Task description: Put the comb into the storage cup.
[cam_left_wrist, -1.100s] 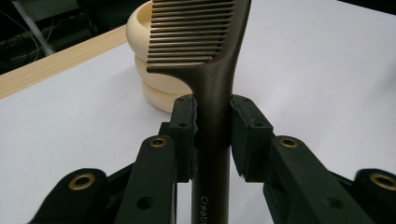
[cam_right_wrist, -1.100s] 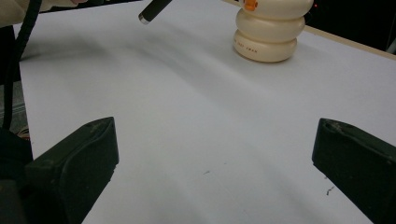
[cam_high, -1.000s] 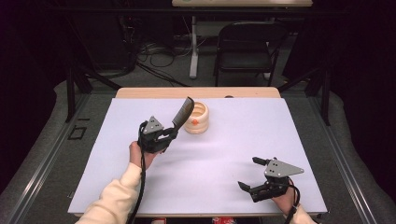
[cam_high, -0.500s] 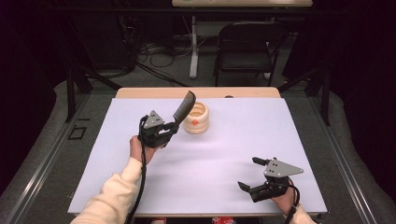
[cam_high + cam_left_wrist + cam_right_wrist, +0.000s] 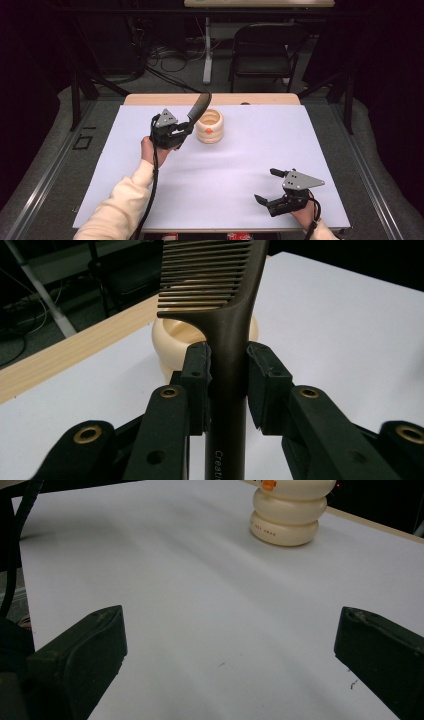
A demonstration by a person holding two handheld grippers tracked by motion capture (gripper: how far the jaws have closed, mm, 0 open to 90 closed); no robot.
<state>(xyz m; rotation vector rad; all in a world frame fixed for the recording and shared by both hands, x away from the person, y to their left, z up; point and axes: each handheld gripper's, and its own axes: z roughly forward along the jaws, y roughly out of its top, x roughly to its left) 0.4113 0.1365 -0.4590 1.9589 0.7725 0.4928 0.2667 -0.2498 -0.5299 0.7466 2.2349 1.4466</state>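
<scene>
A white surface [image 5: 215, 180] carries a cream ridged holder [image 5: 209, 126] near its far edge. The left tool [image 5: 176, 133] is clamped on a dark comb [image 5: 199, 106] by its handle, teeth raised just beside the holder's rim. The right tool [image 5: 272, 194] rests near the front edge, jaws wide apart. Likely step — dropping the comb in: centre it over the opening, then release.

Comb [image 5: 227, 300] tip beyond top edge
</scene>
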